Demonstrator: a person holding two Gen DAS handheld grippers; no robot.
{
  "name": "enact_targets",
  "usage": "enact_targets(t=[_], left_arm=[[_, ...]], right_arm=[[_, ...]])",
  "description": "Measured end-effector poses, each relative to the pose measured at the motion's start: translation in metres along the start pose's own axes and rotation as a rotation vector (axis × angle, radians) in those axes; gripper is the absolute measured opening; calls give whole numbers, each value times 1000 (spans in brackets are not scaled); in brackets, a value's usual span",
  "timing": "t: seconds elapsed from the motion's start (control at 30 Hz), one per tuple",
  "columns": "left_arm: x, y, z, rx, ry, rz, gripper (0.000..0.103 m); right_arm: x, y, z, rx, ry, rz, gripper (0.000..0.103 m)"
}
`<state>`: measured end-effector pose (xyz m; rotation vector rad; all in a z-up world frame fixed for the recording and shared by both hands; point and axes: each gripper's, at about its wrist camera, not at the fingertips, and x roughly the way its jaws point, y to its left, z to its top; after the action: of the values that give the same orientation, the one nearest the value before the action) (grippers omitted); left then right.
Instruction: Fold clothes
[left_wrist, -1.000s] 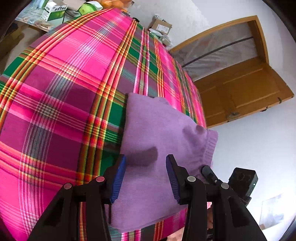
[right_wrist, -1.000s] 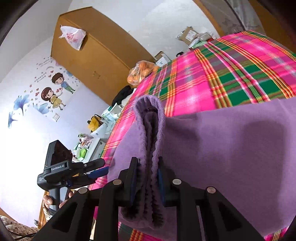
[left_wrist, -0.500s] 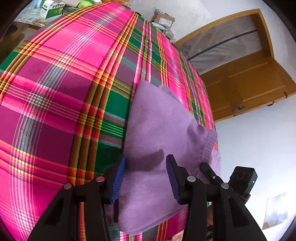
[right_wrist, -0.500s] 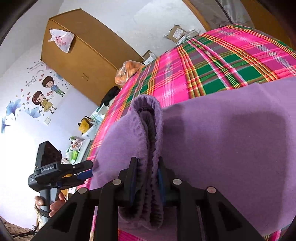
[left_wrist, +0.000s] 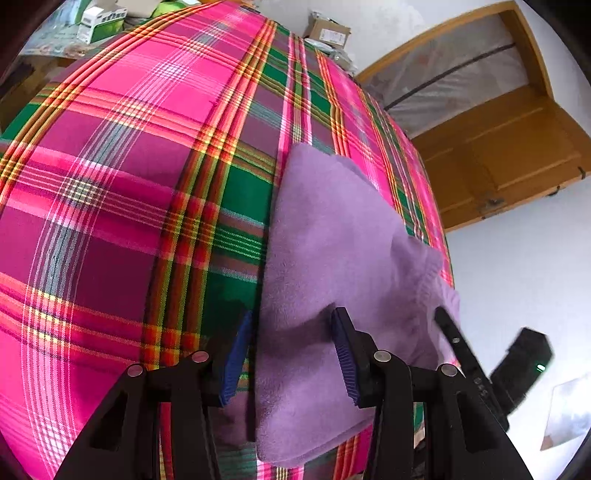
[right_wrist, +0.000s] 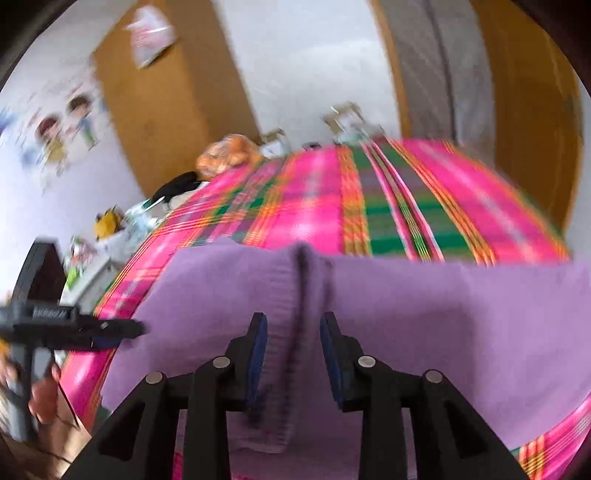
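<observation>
Your right gripper (right_wrist: 293, 345) is opening around the purple sweater's (right_wrist: 424, 314) ribbed hem; your left gripper (left_wrist: 291, 354) stands open over it. No writing is readable.

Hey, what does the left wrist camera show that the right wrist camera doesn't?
Only the left wrist view shows the open brown wooden door and the green-and-white boxes.

Only the right wrist view shows the cartoon wall stickers, the tall brown wooden wardrobe and the white plastic bag on it.

Both show the folded purple knit sweater on the pink-and-green plaid cloth.
</observation>
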<state>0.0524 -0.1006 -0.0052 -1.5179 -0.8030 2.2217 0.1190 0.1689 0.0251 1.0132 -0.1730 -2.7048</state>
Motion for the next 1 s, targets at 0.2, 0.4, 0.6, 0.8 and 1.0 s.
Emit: enact_targets(t=[0.2,0.4,0.6,0.8,1.0], left_arm=[[-1,-6,-6,44,15,15,46],[-3,-6,-14,66,19,33,46],[-1,-12,-21,125,24,56,46],[0,-13,-28,137,25,49,46],[-6,-14,-37,163,38,56,46]], right_arm=[[11,61,-16,-263,24,22,32],[23,72,-35,-336,82,-31,32],[13,68,-50,-383,87,-62,33],[8,71,-36,-350,81,-36,32],[30,80,-28,-293,123,76,32]])
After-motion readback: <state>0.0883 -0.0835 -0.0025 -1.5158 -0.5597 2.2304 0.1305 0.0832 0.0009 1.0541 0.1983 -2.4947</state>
